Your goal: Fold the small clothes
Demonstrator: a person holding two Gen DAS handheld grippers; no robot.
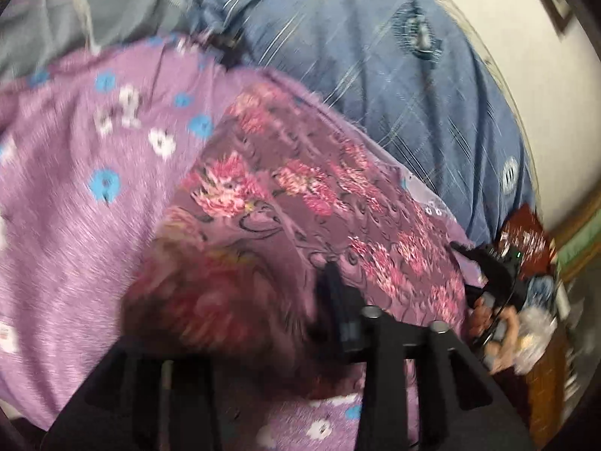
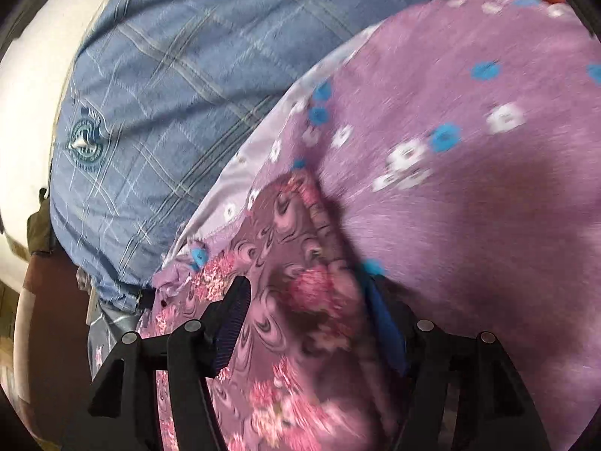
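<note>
A mauve garment with pink flowers (image 1: 300, 195) lies on a purple bedsheet (image 1: 75, 206) with blue and white flowers. In the left wrist view my left gripper (image 1: 263, 312) has cloth bunched between its fingers; only the right finger (image 1: 340, 300) shows, the left one is buried under fabric. My right gripper (image 1: 484, 263) shows at the garment's far right edge. In the right wrist view the garment (image 2: 300, 300) fills the wide gap of my right gripper (image 2: 304, 289), with one finger (image 2: 236, 300) left of the cloth and the blue-padded one (image 2: 383, 308) right. Both views are blurred.
A blue checked quilt (image 1: 394, 75) (image 2: 169, 75) lies beyond the sheet against a white wall (image 1: 507, 56). A grey blanket (image 1: 75, 11) lies at the top left. Clutter and a red packet (image 1: 526, 233) sit off the bed's right edge.
</note>
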